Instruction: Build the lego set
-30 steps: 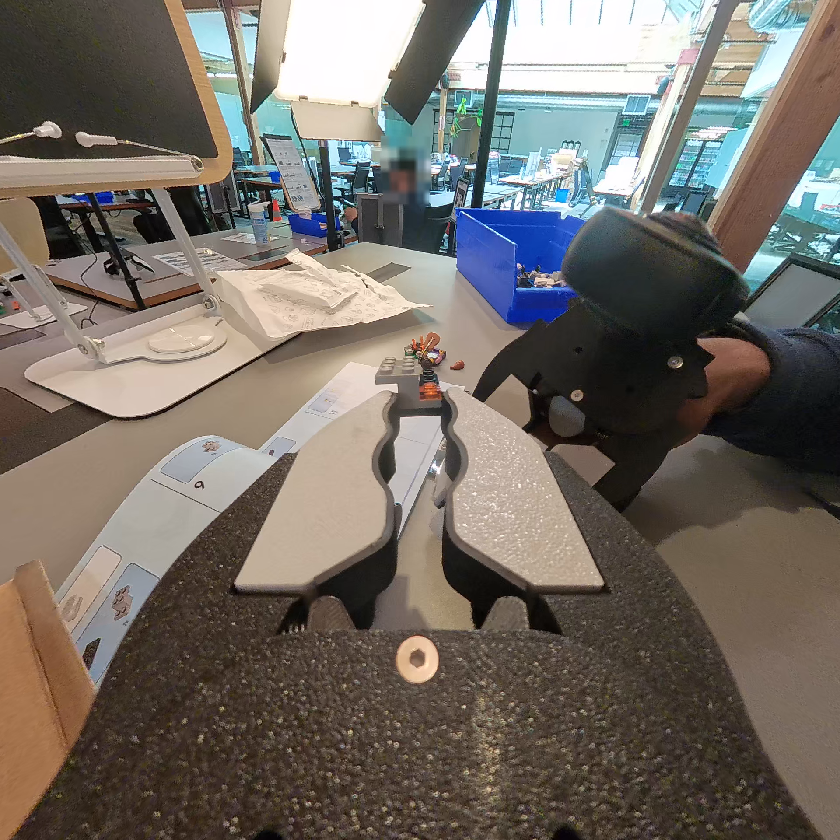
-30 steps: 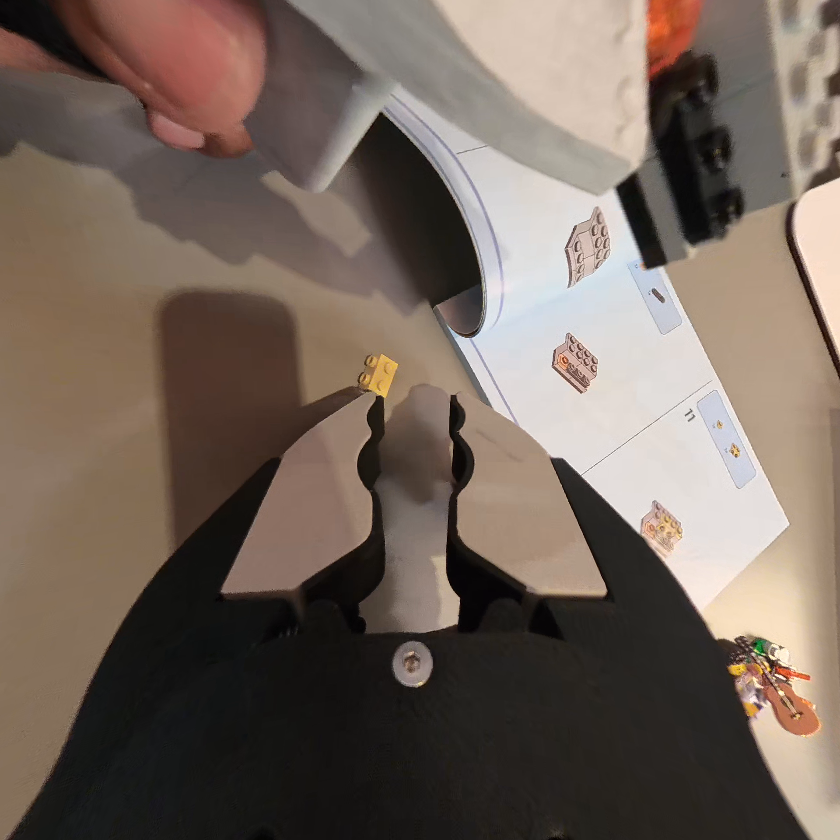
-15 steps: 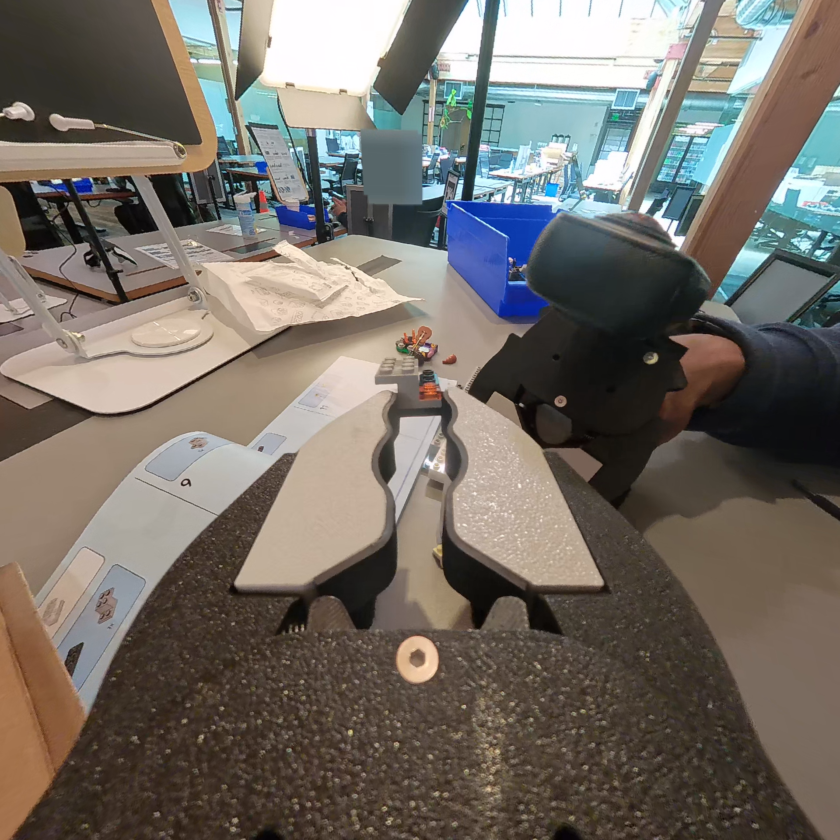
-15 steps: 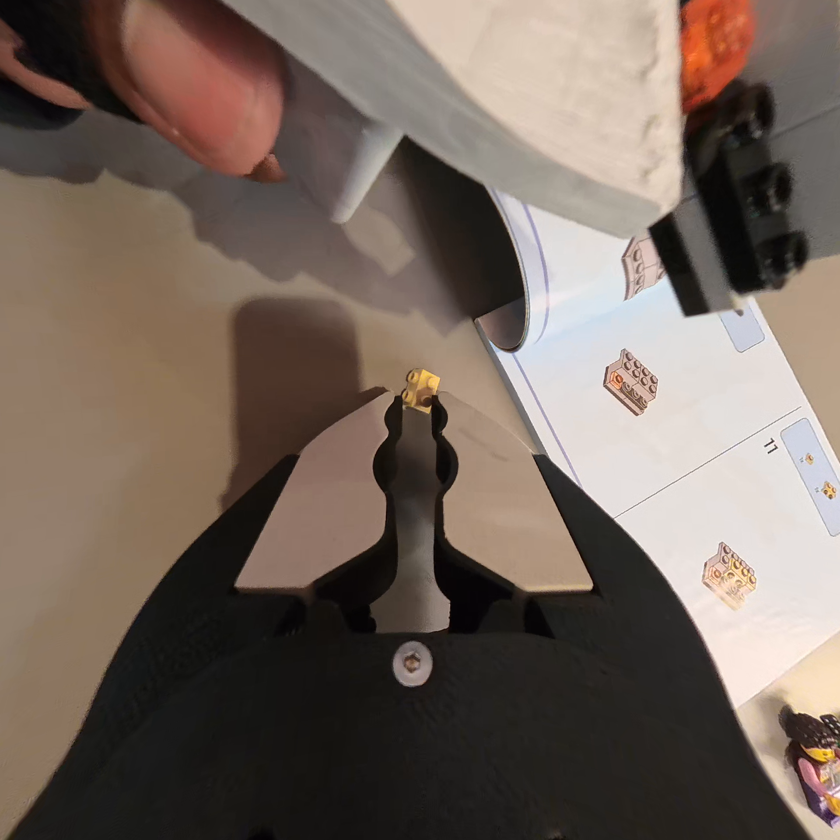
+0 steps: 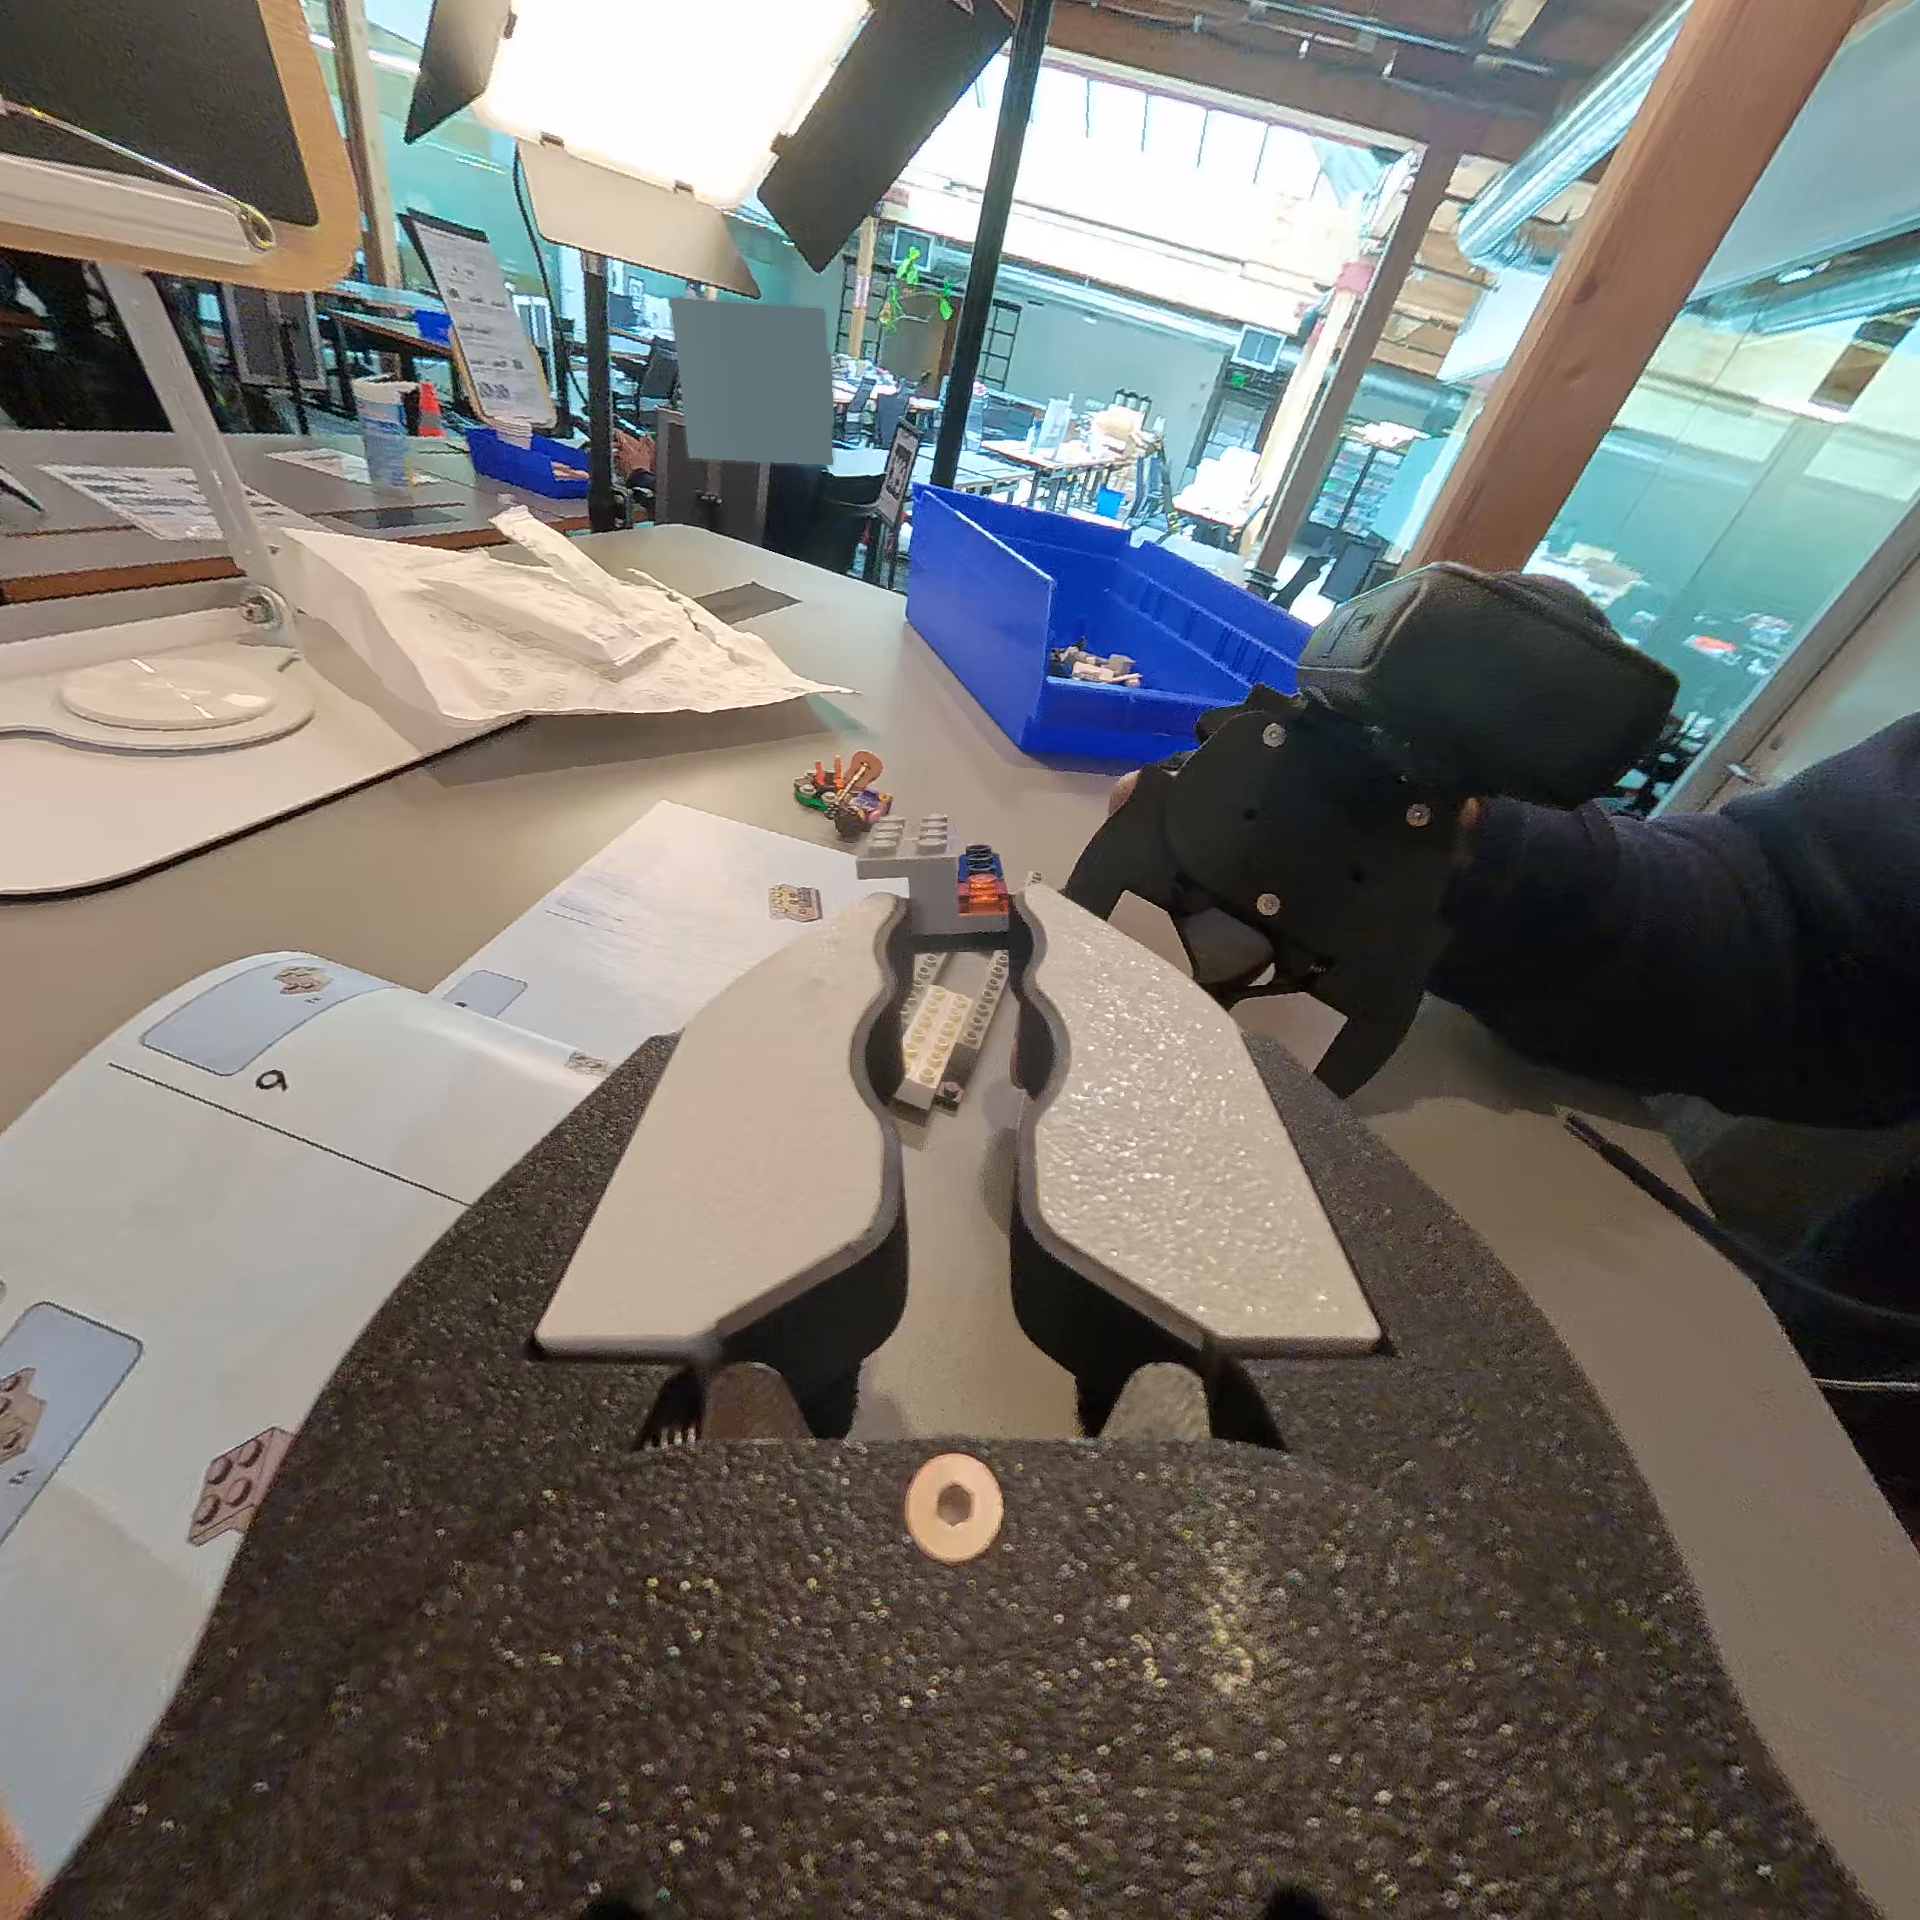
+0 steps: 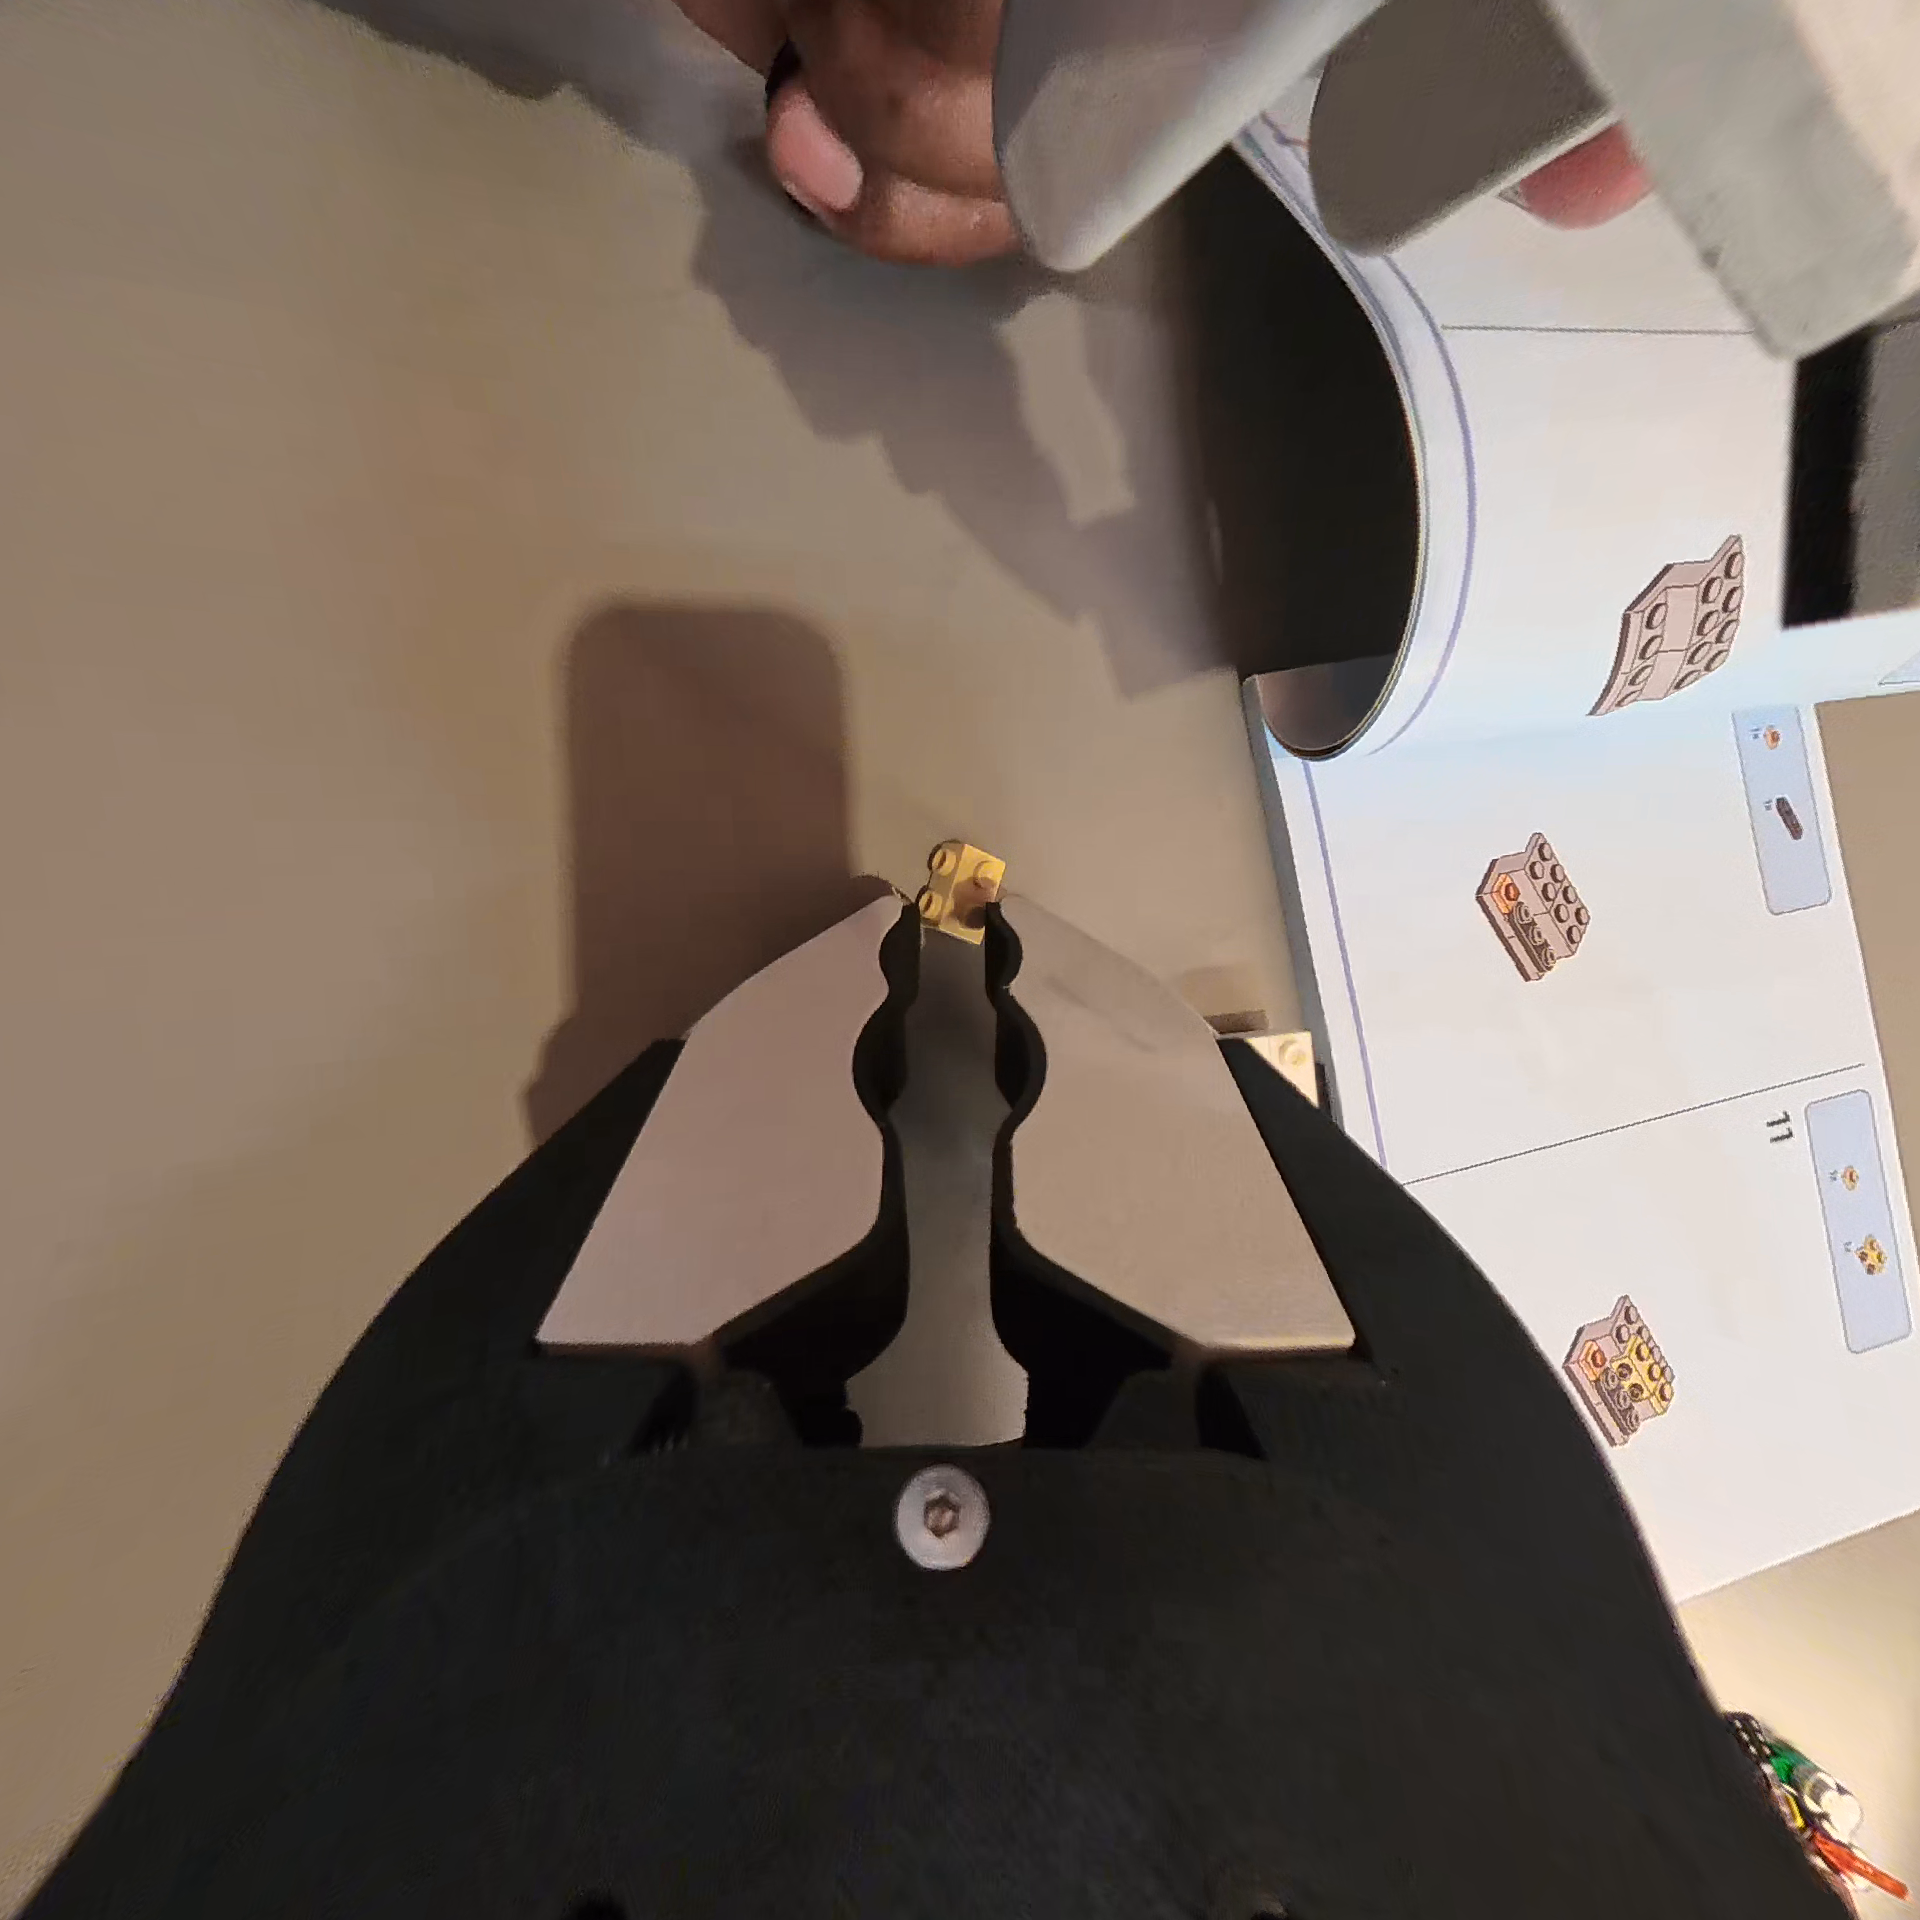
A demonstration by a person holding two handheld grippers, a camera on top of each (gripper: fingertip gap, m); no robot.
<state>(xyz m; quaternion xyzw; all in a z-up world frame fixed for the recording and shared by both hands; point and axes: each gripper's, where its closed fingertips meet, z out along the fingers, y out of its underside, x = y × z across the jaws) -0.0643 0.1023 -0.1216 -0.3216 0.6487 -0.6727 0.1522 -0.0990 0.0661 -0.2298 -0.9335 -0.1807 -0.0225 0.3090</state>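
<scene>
A: What has moved since a second ago?

B: The right claw point(image 6: 954, 914) has drawn its fingers together. A second ago they stood apart with the small yellow brick point(image 6: 964, 894) lying just off the left tip; now the brick sits between the tips, both pressed on it, above the bench point(image 6: 312, 727). The left claw point(image 5: 961, 914) has kept its grip but swung, so more of the booklet shows under it

A: Biggest things first, then?

B: The grey bench carries everything. On it lies the open instruction booklet point(image 5: 665, 914), one page curling up at the near left. Farther back sits a blue bin point(image 5: 997, 623) with a few small pieces inside, and to the left crumpled white paper point(image 5: 540, 634) by a white lamp base point(image 5: 156, 727)

A: And what about the left claw?

B: It is clamped on a small grey brick assembly point(image 5: 930, 868) with a blue and an orange piece on its right side, held up off the bench. Below it, between the fingers, a pale studded plate point(image 5: 940, 1029) lies on the bench. Just beyond is a little heap of coloured bits point(image 5: 842, 790)

A: Where is the right one in that view?

B: To the right, tilted down at the bench, gripped by a hand in a dark sleeve point(image 5: 1662, 935); its tips are hidden there
</scene>
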